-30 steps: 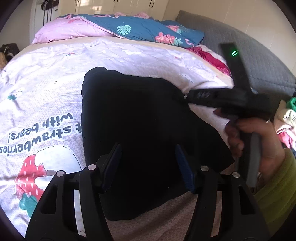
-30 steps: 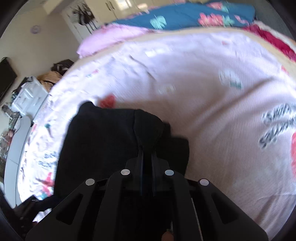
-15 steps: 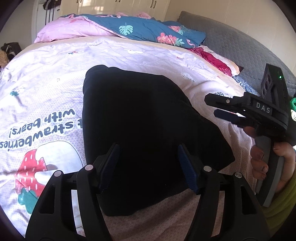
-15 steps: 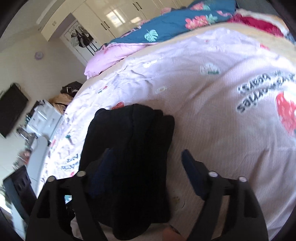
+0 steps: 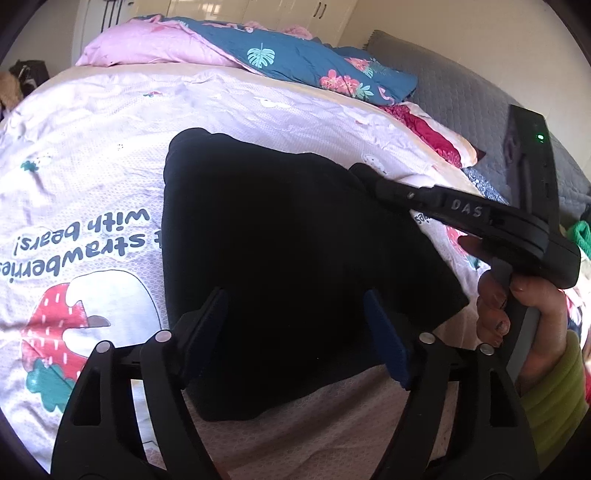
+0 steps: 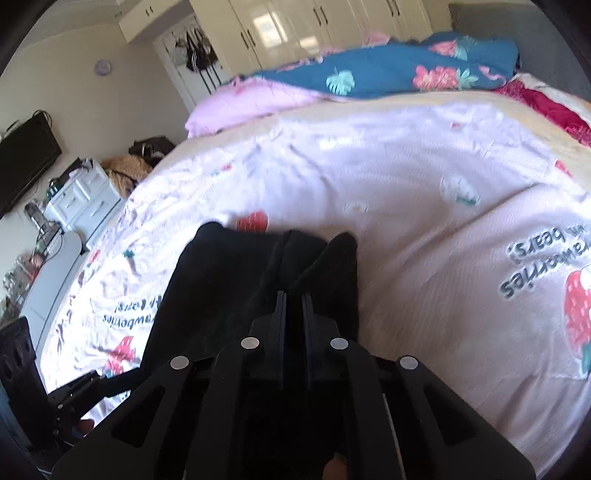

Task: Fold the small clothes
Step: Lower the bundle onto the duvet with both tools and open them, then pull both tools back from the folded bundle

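Your right gripper (image 6: 293,295) reaches in level from the right — fingers pinching the black garment's (image 5: 288,251) far edge. Your left gripper (image 5: 295,325) hovers spread wide above its near end on the bedspread (image 5: 92,155).

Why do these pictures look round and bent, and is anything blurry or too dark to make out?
Both views are fisheye: black corners, the bedspread bulging. Left wrist view: sharp, sunlit, but the black garment shows no detail. Right wrist view: softer, printed text smeared, wardrobe doors glaring, garment again featureless.
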Demonstrator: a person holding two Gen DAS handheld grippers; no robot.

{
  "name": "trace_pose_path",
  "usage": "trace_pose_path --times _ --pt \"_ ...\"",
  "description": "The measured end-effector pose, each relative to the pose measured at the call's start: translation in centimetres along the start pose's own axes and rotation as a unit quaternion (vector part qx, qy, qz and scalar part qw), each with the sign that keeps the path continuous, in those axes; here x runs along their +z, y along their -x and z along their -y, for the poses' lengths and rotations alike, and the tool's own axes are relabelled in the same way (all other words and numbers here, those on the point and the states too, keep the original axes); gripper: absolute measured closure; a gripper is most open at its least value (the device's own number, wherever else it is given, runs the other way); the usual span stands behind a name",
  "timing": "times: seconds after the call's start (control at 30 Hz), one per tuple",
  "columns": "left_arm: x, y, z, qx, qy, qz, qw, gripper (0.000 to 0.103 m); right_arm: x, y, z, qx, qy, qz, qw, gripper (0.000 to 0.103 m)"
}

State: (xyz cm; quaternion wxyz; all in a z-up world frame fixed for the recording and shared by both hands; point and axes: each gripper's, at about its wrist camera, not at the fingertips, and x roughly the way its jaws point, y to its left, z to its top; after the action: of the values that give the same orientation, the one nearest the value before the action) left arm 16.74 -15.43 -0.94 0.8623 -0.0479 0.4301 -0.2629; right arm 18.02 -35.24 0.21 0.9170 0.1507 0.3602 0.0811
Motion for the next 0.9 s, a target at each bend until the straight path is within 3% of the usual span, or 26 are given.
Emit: trace_pose_path --times 0.27,0.37,0.43,0.5,0.53,0.57,0.63,0.7,0.8,0.9 --pt "-0.5 0.0 0.5 0.005 -0.008 -0.001 0.9999 0.033 -3.3 -2.5 3.6 -0.043 -0.043 -0.056 0.997 0.094" --pt "-0.7 0.5 0.5 0.003 -0.008 -0.001 1.0000 0.033 -3.8 -1.2 4.0 -0.050 -0.058 -0.045 0.996 0.074" --pt "-0.9 0.8 0.5 0.002 -0.008 -0.002 1.0000 0.033 -4.0 0.4 3.7 -0.054 -0.059 -0.025 0.996 0.069" --pt "-1.2 1.2 0.4 -0.001 -0.006 -0.002 1.0000 0.033 -4.4 2.5 3.3 -0.054 -0.066 0.003 0.996 0.044" --pt "-1.2 1.4 0.4 -0.003 -0.006 -0.002 1.0000 0.033 -4.4 3.4 3.2 -0.057 -0.068 0.015 0.996 0.036" --pt "-1.3 1.6 0.5 -0.004 -0.004 -0.002 1.0000 0.033 -4.5 4.6 2.9 -0.062 -0.068 0.030 0.995 0.021" --pt "-1.5 2.2 0.6 -0.009 -0.003 -0.002 1.0000 0.033 -4.7 6.5 2.3 -0.061 -0.064 0.053 0.995 0.018" --pt "-1.7 3.0 0.7 -0.014 -0.002 0.002 0.9999 0.033 -5.1 8.5 1.5 -0.060 -0.053 0.070 0.994 0.008" --pt "-1.9 4.2 1.0 -0.012 -0.004 0.010 0.9999 0.024 -5.7 10.6 0.4 -0.059 -0.032 0.089 0.994 0.006" --pt "-2.2 5.4 1.3 -0.013 -0.007 0.017 0.9997 0.022 -6.5 12.2 -0.7 -0.068 -0.016 0.102 0.992 0.004"
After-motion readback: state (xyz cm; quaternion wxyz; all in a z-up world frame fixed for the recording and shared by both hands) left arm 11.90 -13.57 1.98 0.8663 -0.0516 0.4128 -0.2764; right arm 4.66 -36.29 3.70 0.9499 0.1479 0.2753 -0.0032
